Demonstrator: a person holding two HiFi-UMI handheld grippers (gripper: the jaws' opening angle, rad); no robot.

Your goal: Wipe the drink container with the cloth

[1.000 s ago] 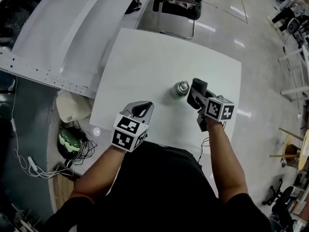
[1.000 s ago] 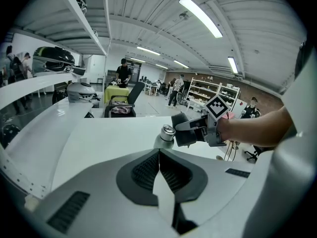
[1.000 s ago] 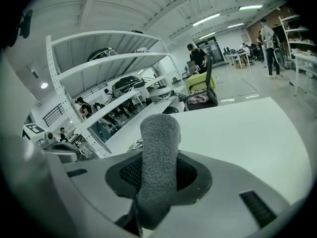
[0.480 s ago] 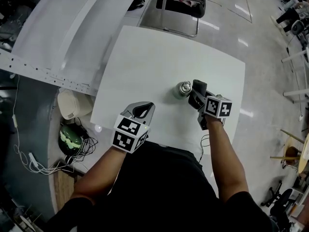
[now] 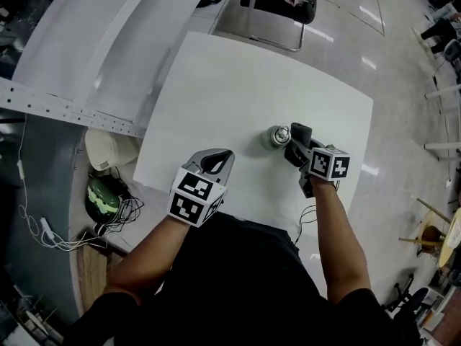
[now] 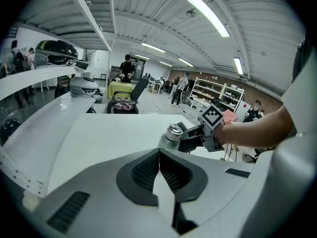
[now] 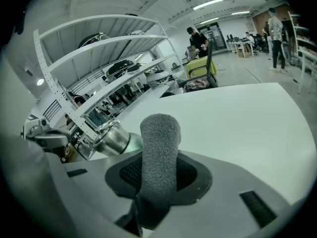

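A small steel drink container [image 5: 274,136] with a metal cap stands upright on the white table [image 5: 216,78], right of centre. My right gripper [image 5: 297,145] is just to its right, shut on a rolled dark grey cloth [image 5: 298,132] that reaches the container's side. In the right gripper view the cloth [image 7: 159,148] sticks up between the jaws, with the container [image 7: 113,138] close on the left. My left gripper [image 5: 213,163] hovers near the table's front edge, left of the container, shut with nothing in it. From there the container [image 6: 171,135] stands straight ahead.
A black chair [image 5: 277,6] stands at the table's far side. White shelving [image 5: 72,49] runs along the left. On the floor at the left lie a green helmet [image 5: 103,202], a white helmet [image 5: 106,148] and cables. The table's right edge is close to my right gripper.
My right gripper has tipped down and edged slightly closer to the container with the cloth. The left gripper has hardly moved.
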